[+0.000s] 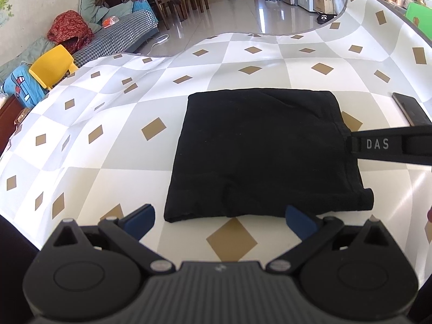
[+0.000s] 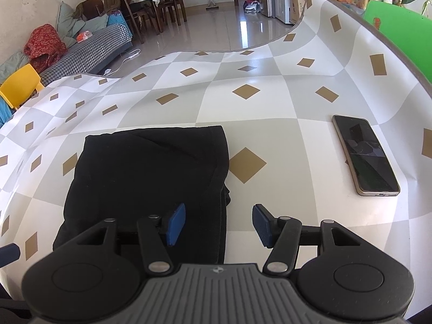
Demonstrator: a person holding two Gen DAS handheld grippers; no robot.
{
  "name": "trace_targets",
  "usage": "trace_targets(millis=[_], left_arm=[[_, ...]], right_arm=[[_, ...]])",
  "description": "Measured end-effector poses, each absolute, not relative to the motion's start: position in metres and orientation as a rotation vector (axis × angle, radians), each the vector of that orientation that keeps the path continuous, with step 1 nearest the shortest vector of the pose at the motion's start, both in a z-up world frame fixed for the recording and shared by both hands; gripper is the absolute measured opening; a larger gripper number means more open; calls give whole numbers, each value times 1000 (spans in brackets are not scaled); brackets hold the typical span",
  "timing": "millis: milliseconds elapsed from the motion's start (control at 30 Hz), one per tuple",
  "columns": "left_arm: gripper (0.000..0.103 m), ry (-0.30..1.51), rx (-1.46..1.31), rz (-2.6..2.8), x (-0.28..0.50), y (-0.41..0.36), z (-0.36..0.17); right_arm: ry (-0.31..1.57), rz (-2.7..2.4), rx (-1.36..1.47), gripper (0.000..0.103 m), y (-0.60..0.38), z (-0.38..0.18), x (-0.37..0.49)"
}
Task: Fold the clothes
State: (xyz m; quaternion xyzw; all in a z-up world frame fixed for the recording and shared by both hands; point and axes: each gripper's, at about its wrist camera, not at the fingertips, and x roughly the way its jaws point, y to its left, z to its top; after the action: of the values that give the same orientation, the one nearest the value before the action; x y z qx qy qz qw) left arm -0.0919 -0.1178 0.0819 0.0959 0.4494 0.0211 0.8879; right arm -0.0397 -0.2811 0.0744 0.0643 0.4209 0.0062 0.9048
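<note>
My left hand-held gripper (image 1: 220, 220) and right hand-held gripper (image 2: 219, 222) both gape, released, over the folded black garment (image 1: 259, 151) mid-counter (image 1: 108, 162).

Left tool (image 1: 220, 220) gapes just short of the folded black garment (image 1: 259, 151)
</note>
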Motion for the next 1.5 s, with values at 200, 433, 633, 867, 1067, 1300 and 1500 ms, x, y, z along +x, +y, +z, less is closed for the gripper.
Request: trace_targets(millis=[200,433,633,867,1067,1300,1500], left_arm=[[103,925,204,47,-97,-119,84],[103,927,201,74,-101,-116,85],[103,924,215,102,-107,-115,87],[103,897,191,71,-111,-112,93],[95,890,101,3,-96,-94,90],[95,927,-17,-93,-66,-73,77],[99,973,-82,-127,-36,-51,64]], right_arm=[[860,33,148,55,-279,79,-42],[853,57,161,55,-273,84,-42],[842,75,172,55,-273,91,-43],[829,68,191,55,-279,96,-40],[865,51,179,55,-282,86,-34],[902,53,240,55,-296,75,-27],[925,65,301,55,-307,67,-13]])
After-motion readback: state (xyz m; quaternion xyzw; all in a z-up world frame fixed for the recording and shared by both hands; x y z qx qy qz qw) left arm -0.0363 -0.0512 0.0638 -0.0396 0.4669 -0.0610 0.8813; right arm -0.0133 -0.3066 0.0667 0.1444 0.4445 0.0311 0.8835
